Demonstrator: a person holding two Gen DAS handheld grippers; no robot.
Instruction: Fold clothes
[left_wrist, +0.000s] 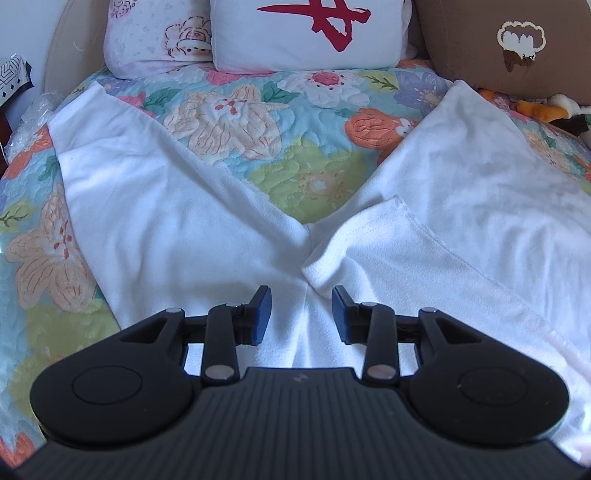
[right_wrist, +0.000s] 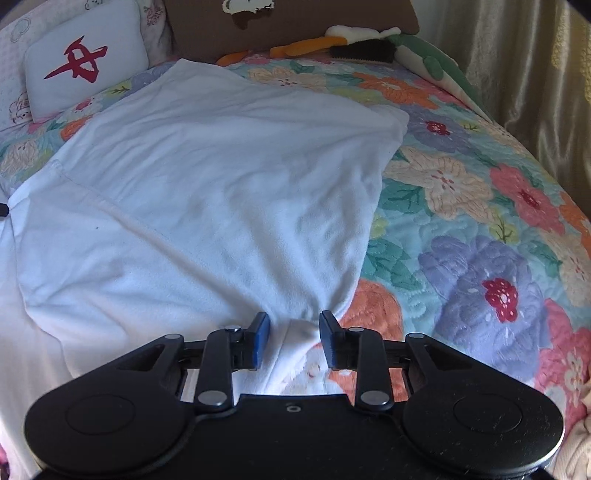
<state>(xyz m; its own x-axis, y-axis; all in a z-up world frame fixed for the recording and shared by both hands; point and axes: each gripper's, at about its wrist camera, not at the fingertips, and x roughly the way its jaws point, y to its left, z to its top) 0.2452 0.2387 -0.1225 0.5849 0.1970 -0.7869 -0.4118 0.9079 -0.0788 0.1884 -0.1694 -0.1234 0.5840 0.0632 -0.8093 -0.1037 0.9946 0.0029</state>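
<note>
Two claws: both hang over the white garment, pointing steeply down.
Garment: white trousers (left_wrist: 177, 206) spread on the floral bedspread (left_wrist: 295, 158), legs fanning toward the pillows at the head edge.
Left claw (left_wrist: 301, 314): jaws apart above the crotch seam, gripping nothing.
Right claw (right_wrist: 293, 339): jaws apart, a cloth edge bunched between them, pads not pressing.

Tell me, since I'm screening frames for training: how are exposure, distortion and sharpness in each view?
Left wrist view: strong fisheye bowing, white garment bright with a bluish cast, left gripper sharp. Right wrist view: same bowing, right gripper dark, garment evenly lit, sheen on the curtain, edges soft.
</note>
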